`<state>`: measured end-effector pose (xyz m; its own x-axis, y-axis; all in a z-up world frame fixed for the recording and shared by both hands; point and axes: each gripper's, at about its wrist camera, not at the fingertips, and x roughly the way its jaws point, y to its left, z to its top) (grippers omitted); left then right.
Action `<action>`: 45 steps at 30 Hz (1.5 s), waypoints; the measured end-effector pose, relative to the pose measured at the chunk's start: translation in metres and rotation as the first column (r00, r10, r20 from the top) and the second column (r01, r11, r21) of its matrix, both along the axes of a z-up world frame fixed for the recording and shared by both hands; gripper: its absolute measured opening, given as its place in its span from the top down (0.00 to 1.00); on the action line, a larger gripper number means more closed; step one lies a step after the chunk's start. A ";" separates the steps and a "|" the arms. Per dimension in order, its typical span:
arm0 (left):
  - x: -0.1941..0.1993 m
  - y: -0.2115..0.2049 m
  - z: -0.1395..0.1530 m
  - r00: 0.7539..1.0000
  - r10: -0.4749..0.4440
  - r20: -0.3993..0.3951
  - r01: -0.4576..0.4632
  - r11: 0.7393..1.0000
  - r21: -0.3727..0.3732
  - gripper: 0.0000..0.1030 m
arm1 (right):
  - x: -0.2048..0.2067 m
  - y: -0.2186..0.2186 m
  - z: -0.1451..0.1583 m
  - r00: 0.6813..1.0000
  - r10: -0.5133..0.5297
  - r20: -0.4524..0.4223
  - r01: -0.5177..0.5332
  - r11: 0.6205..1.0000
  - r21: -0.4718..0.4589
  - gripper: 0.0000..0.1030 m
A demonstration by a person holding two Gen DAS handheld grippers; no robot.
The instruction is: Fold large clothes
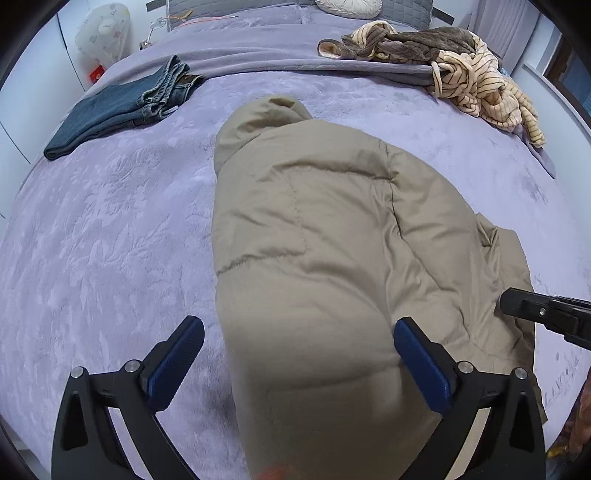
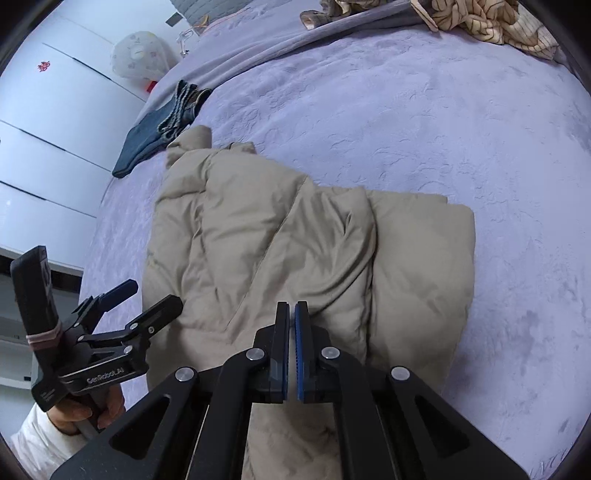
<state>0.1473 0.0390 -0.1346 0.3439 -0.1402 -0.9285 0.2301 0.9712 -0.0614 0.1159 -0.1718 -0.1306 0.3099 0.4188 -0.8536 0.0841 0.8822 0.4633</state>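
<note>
A tan puffer jacket (image 1: 317, 236) lies partly folded on the purple bed cover, hood end toward the far side; it also shows in the right wrist view (image 2: 280, 236). My left gripper (image 1: 297, 339) is open, its jaws wide apart above the jacket's near end; it also shows in the right wrist view (image 2: 142, 295) at the left, still open. My right gripper (image 2: 291, 314) is shut just above the jacket's near edge with no cloth visibly between its jaws. Its tip shows in the left wrist view (image 1: 517, 302) at the jacket's right edge.
Folded blue jeans (image 1: 122, 107) lie at the far left of the bed (image 1: 110, 221). A heap of striped and brown clothes (image 1: 461, 62) lies at the far right. White cupboards (image 2: 44, 147) stand left of the bed. A white fan (image 1: 103, 29) stands beyond the bed's far left corner.
</note>
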 end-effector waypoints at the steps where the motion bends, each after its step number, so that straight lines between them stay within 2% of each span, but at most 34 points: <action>1: -0.004 0.002 0.000 1.000 0.006 -0.005 -0.006 1.000 0.001 0.00 | -0.007 0.003 0.002 1.000 0.008 -0.003 -0.008 1.000 0.002 0.97; 10: -0.035 0.017 0.013 0.999 0.053 -0.003 -0.052 0.997 0.055 0.00 | -0.054 0.018 0.005 0.999 -0.012 -0.050 0.012 1.000 0.010 0.97; 14: -0.042 0.027 0.013 0.997 0.069 -0.030 -0.068 0.997 0.040 0.00 | -0.067 0.026 -0.016 0.995 0.005 -0.102 -0.010 0.999 -0.048 0.97; 18: -0.051 0.036 0.008 0.996 0.076 -0.056 -0.073 0.996 0.043 0.00 | -0.075 0.022 -0.041 0.986 -0.040 -0.161 0.032 0.998 -0.052 0.97; 20: -0.056 0.040 0.008 0.996 0.073 -0.058 -0.071 0.996 0.048 0.00 | -0.078 0.019 -0.044 0.983 -0.061 -0.175 0.054 0.997 -0.047 0.97; 24: -0.065 0.045 0.012 0.996 0.062 -0.063 -0.059 0.997 0.049 0.00 | -0.083 0.018 -0.033 0.983 -0.082 -0.162 0.074 0.996 -0.053 0.97; 28: -0.073 0.049 0.016 0.995 0.039 -0.090 -0.039 0.999 -0.001 0.00 | -0.091 0.020 -0.022 0.981 -0.106 -0.159 0.100 0.994 -0.048 0.97; 35: -0.087 0.045 0.034 0.999 0.008 -0.046 -0.008 1.000 0.013 0.00 | -0.103 0.024 -0.005 0.980 -0.133 -0.147 0.129 0.991 -0.039 0.97; 45: -0.107 0.048 0.061 0.998 0.066 -0.013 -0.066 0.998 0.002 0.00 | -0.112 0.031 0.021 0.993 -0.088 -0.083 0.083 0.995 -0.055 0.97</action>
